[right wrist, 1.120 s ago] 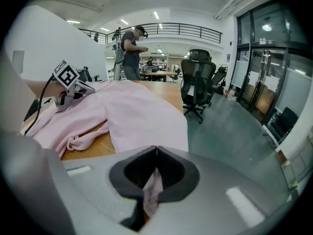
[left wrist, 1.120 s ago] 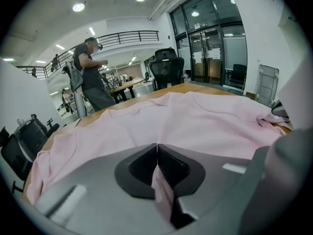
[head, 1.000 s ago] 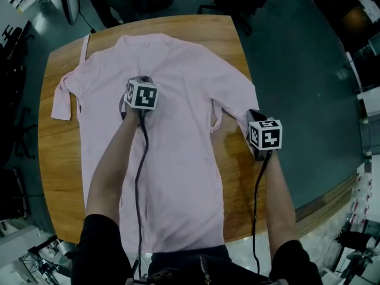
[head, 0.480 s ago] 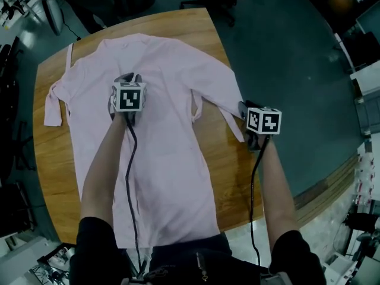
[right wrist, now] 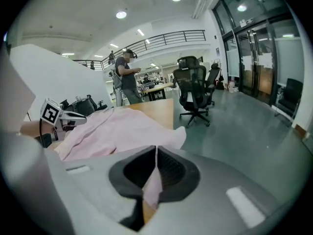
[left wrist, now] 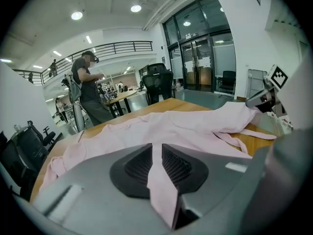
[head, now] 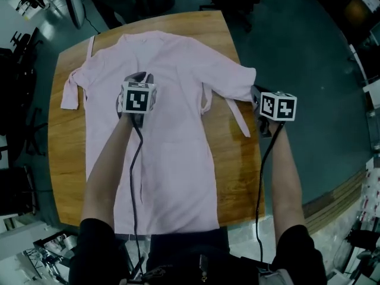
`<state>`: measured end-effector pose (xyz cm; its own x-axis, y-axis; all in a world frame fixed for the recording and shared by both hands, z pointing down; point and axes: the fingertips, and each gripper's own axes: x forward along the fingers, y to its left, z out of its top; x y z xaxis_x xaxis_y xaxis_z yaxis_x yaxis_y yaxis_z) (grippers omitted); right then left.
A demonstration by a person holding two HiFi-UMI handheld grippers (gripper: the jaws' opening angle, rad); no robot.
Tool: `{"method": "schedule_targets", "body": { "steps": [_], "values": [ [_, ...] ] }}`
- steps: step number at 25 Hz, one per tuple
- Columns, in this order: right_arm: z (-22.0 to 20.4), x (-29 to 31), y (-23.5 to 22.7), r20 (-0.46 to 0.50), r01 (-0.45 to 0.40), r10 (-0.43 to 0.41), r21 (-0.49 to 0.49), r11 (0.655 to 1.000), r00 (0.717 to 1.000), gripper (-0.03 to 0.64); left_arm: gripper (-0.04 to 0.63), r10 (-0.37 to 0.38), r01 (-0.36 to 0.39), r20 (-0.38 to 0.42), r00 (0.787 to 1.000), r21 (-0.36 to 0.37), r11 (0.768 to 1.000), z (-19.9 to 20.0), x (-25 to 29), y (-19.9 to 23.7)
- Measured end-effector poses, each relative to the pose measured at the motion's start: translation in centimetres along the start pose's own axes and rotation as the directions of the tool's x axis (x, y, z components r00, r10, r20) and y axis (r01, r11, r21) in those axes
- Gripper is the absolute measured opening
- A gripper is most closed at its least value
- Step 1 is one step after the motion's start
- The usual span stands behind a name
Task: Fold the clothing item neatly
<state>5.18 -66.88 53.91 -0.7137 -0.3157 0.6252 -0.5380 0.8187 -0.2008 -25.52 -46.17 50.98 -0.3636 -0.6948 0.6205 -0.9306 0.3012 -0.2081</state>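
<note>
head view, right sleeve: the right sleeve now runs out level from the pink shirt, and its cuff reaches the right gripper at the table edge.
head view, shirt: it lies flat and front-up on the table, hem toward the person; a loose tie strip trails below the sleeve.
head view, left gripper: the left gripper sits on mid-chest.
head view, against a second ago: then the sleeve hung down beside the body with its cuff near the waist; it has been drawn outward and up. the left gripper has kept its chest spot.
left gripper view, jaws: they are nearly together, pinching a raised fold of the shirt cloth.
right gripper view, jaws: they have just been closing and now clamp a thin tongue of pink cuff.
meaning for the task: with the sleeve held taut and the chest anchored, the sleeve looks ready to be folded across the body; no fold is made yet.
</note>
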Motion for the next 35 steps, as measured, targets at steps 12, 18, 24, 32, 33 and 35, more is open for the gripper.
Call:
{"method": "schedule_targets", "body": {
  "steps": [12,18,24,32,33,35],
  "values": [
    [13.2,-0.5,16.1,0.183,-0.021,0.066,-0.241,0.97,0.981,0.014,0.066,-0.048,0.054,0.09,0.995,-0.061,0.997,-0.9,-7.5,5.1],
    [15.4,2.5,27.8,0.2,-0.101,0.174,-0.33,0.939,0.964,0.014,0.064,-0.078,0.089,0.124,0.989,-0.09,0.992,-2.3,-10.7,9.1],
    [12.1,8.9,39.0,0.092,-0.202,0.252,-0.373,0.905,0.963,0.014,0.064,-0.117,0.133,0.112,0.987,-0.15,0.98,-6.8,-12.2,13.2],
    [3.2,17.0,44.5,-0.091,-0.248,0.231,-0.347,0.905,0.969,0.038,0.064,-0.219,0.225,0.055,0.974,-0.142,0.964,-12.8,-13.1,15.4],
    [2.6,17.3,45.1,-0.095,-0.261,0.243,-0.346,0.901,0.965,0.072,0.064,-0.229,0.235,0.056,0.972,-0.142,0.961,-13.2,-13.1,15.7],
    [1.9,17.2,46.2,-0.097,-0.301,0.285,-0.34,0.891,0.954,0.134,0.064,-0.242,0.248,0.058,0.968,-0.137,0.959,-13.6,-13.1,16.2]
  ]
}}
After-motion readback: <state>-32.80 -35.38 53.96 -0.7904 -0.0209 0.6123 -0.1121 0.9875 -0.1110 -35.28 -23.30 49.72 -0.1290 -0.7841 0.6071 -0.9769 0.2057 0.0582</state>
